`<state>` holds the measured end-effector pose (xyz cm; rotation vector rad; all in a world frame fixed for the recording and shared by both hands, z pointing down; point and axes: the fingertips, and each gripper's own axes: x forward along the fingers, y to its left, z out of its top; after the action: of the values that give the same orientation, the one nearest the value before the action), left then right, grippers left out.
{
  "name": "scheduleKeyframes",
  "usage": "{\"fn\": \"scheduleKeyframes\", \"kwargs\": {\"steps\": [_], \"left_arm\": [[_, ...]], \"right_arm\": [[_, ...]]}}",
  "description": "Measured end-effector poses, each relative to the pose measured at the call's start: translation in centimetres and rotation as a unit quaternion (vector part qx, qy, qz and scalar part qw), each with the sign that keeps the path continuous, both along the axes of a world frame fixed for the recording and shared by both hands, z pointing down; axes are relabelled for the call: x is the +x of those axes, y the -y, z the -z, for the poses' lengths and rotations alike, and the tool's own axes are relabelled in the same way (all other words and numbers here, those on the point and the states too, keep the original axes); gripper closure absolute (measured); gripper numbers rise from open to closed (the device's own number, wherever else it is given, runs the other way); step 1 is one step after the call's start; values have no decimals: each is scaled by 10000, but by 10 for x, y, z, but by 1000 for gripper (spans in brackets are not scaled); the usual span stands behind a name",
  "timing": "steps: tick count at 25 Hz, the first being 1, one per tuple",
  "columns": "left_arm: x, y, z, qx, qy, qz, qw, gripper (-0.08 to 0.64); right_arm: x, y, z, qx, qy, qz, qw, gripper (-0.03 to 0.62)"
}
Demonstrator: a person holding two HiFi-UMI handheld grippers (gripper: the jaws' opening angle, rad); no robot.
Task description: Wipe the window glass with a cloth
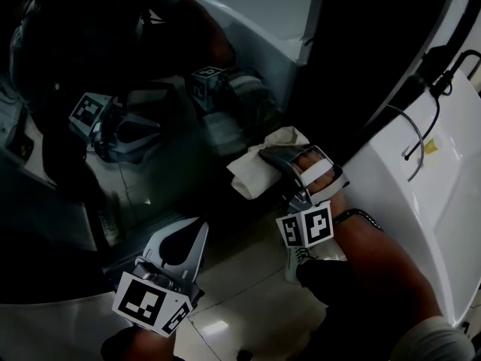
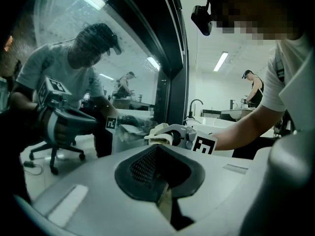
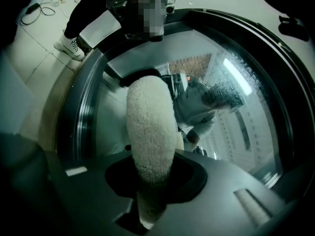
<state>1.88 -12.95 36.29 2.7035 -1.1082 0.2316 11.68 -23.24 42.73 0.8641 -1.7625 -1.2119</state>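
**Cloth on glass**

Dark window glass [image 1: 150, 179] reflecting both grippers. Right hand-held gripper [image 1: 279, 160] pinching folded white cloth [image 1: 255, 170], cloth pressed to the pane. Left hand-held gripper [image 1: 186, 233] lower in head view, jaws pressed together, holding nothing.

Cloth [image 1: 255, 170] cream-white; marker cubes [image 1: 307, 226] black-and-white squares; window glass [image 1: 150, 89] dark, its frame [image 3: 69, 112] black.

Place: you're in an open lab workroom.
Signs: ceiling strip light [image 2: 220, 61], tap [image 2: 190, 108] far right, tiled floor [image 1: 233, 307] beneath you.
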Motion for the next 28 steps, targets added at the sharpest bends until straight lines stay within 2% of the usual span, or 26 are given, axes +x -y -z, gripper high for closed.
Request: {"fn": "scheduleKeyframes", "kwargs": {"steps": [11,18,24,28], "left_arm": [[13,6,8,-78,81,-101,9999,545],[12,6,17,-78,90,-113,9999,545],[10,7,-1,-97,59,-127,9999,545],[4,3,8,-82,99,-103,9999,545]], "right_arm": [[0,4,-16,-343,-110,11,9994,511],[0,6,-16,-413,-201,11,9989,511],[1,11,-32,-510,-291,-114,9982,511],[-3,9,-23,-463,-310,-133,9984,511]]}}
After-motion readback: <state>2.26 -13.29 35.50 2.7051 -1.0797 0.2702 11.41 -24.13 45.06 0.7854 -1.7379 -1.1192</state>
